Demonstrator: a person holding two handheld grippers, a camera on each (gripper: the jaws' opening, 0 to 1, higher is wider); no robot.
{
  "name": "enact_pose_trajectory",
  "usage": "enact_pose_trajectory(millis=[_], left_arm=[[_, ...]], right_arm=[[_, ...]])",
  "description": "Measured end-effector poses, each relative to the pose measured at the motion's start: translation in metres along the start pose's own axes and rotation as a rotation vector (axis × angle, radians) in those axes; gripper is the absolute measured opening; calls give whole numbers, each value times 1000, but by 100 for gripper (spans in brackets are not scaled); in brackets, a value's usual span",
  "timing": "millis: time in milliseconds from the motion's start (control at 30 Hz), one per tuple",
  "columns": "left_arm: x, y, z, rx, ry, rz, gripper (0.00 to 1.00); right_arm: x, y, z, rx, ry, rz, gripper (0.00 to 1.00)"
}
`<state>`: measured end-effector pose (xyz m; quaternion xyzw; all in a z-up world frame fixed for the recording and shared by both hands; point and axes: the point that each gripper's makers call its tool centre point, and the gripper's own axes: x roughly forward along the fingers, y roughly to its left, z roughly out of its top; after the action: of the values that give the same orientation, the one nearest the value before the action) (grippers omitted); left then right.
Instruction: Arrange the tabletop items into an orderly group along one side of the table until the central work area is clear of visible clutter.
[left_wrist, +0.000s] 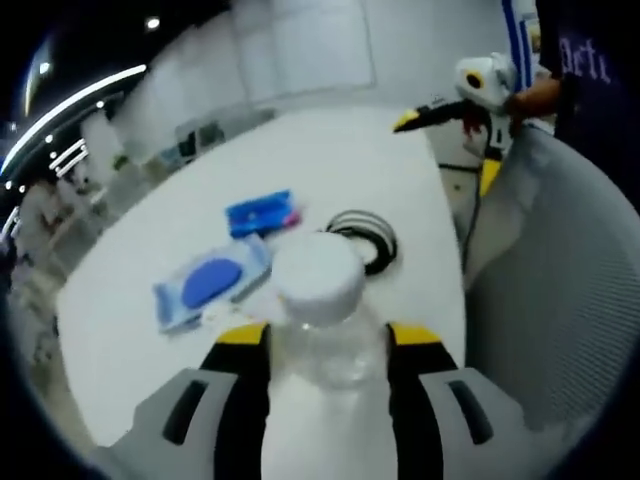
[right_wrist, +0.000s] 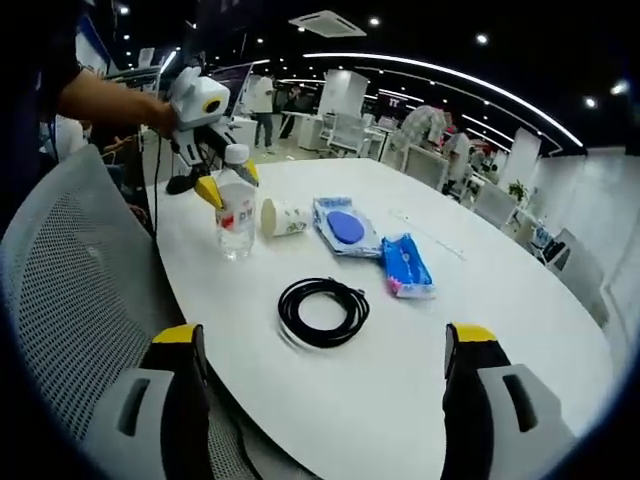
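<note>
A clear water bottle (left_wrist: 318, 330) with a white cap stands between the jaws of my left gripper (left_wrist: 325, 340), which is shut on it. In the right gripper view the same bottle (right_wrist: 236, 215) stands upright near the table's edge, with the left gripper (right_wrist: 232, 180) clamped around its upper part. A paper cup (right_wrist: 283, 217) lies on its side just beside it. A black cable coil (right_wrist: 322, 310), a clear packet with a blue oval (right_wrist: 345, 227) and a blue pack (right_wrist: 405, 265) lie on the white table (right_wrist: 500, 330). My right gripper (right_wrist: 325, 400) hangs open over the near edge.
A grey mesh chair (right_wrist: 70, 270) stands against the table edge by the bottle, and its back (left_wrist: 560, 300) is at the right of the left gripper view. The right gripper (left_wrist: 448, 148) shows across the table (left_wrist: 330, 160). Chairs and people stand beyond.
</note>
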<state>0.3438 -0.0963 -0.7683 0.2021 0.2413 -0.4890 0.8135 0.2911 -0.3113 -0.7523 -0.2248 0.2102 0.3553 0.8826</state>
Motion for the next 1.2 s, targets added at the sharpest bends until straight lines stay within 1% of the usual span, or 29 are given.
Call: enact_pose_trajectory(millis=[67, 133, 267, 367, 467, 600, 700, 767, 867, 1033, 1200], left_arm=[[0, 1, -3, -28, 7, 20, 45], [2, 0, -4, -62, 3, 21, 44], [6, 1, -8, -116, 8, 45, 44], [8, -3, -9, -109, -1, 41, 39], [8, -4, -7, -102, -6, 43, 38], [8, -4, -8, -96, 16, 46, 37], [8, -5, -7, -81, 18, 41, 37], [8, -5, -7, -85, 15, 30, 36], [6, -7, -2, -101, 3, 8, 36], [1, -12, 6, -78, -2, -13, 36], [-10, -8, 16, -62, -9, -20, 36]], right_arm=[[0, -1, -1, 0, 2, -4, 97], [0, -1, 0, 4, -1, -8, 97], [0, -3, -1, 19, 3, -11, 96], [0, -3, -1, 21, 1, -12, 96], [0, -2, -1, 25, 0, -10, 96], [1, 0, -3, 40, 6, 6, 98], [2, 1, -3, 45, 8, 13, 99], [2, 2, -4, 45, 11, 16, 99], [1, 0, -3, 49, 7, 6, 99], [0, -3, -3, 60, 3, -6, 99], [0, -3, -3, 58, 4, -6, 99]])
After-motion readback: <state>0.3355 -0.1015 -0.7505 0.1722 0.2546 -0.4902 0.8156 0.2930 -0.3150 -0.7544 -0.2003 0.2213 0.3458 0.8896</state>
